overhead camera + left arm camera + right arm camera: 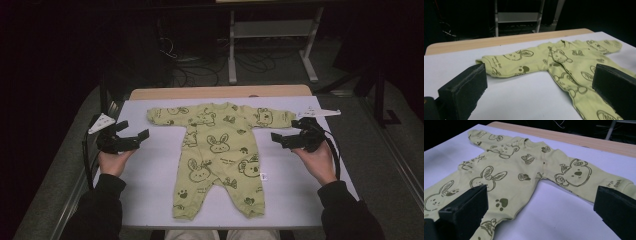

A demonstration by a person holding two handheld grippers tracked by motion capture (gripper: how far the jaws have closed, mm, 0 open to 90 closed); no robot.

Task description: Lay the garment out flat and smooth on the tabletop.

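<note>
A yellow-green baby romper (220, 150) printed with rabbits and bears lies flat on the white table cover (150, 175), sleeves spread, legs toward me. My left gripper (134, 134) hovers open to the left of the romper (564, 62), near its left sleeve cuff (491, 65), with nothing between its jaws. My right gripper (280, 138) is open too, held just below the right sleeve (579, 176). The romper (506, 172) fills the ground ahead of it, and its jaws are empty.
A wooden table edge (220, 92) shows beyond the white cover. Behind the table stand a metal frame (270, 35) and loose cables (200, 70) on a dark floor. Bare white cover lies on both sides of the romper.
</note>
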